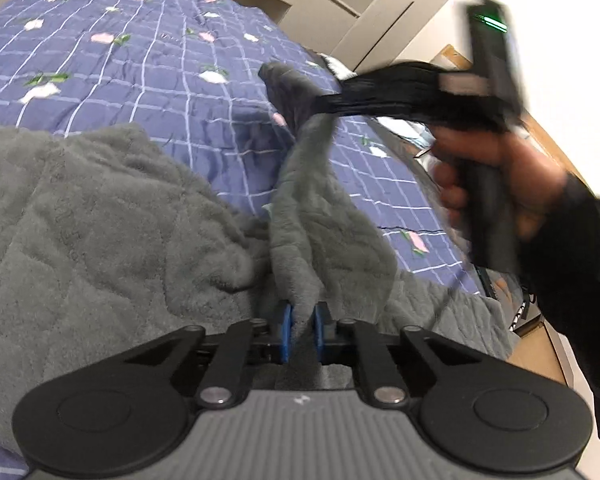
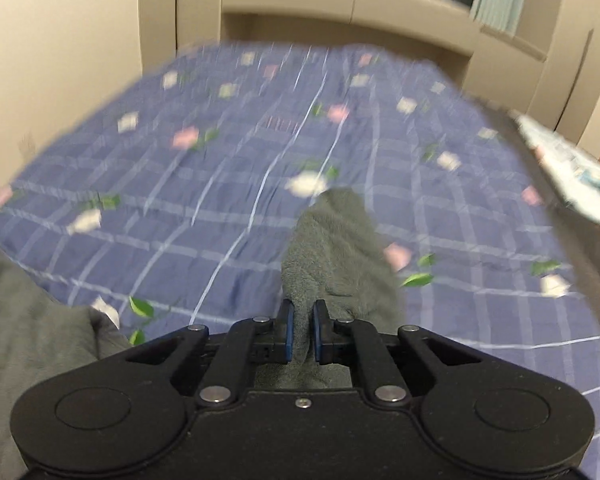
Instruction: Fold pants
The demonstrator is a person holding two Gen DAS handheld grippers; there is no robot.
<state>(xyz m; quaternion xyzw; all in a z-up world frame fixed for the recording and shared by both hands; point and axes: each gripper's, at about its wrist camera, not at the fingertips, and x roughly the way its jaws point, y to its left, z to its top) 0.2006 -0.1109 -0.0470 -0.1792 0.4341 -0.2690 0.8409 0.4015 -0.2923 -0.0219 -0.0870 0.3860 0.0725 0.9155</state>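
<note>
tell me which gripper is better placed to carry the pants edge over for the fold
Right, probably. The right gripper already holds a lifted end of the grey pants above the blue bedspread, free to swing. The left gripper pinches fabric low, near the bunched bulk.

Bed [image 1: 112, 68] w/ blue-purple quilt cover, pale grid lines + pink/white flower print, fills most of both views. Grey fleece pants [image 1: 80, 216] lie bunched on near part of quilt, quilted stitch pattern visible in the pile; one section rises off the surface toward upper right in left wrist view. In right wrist view, grey fabric also at lower left on quilt. A pale printed cloth or pillow [image 2: 572, 176] sits at bed's far right edge; blurred, can't tell which. Beige headboard [image 2: 340, 4] behind.
</note>
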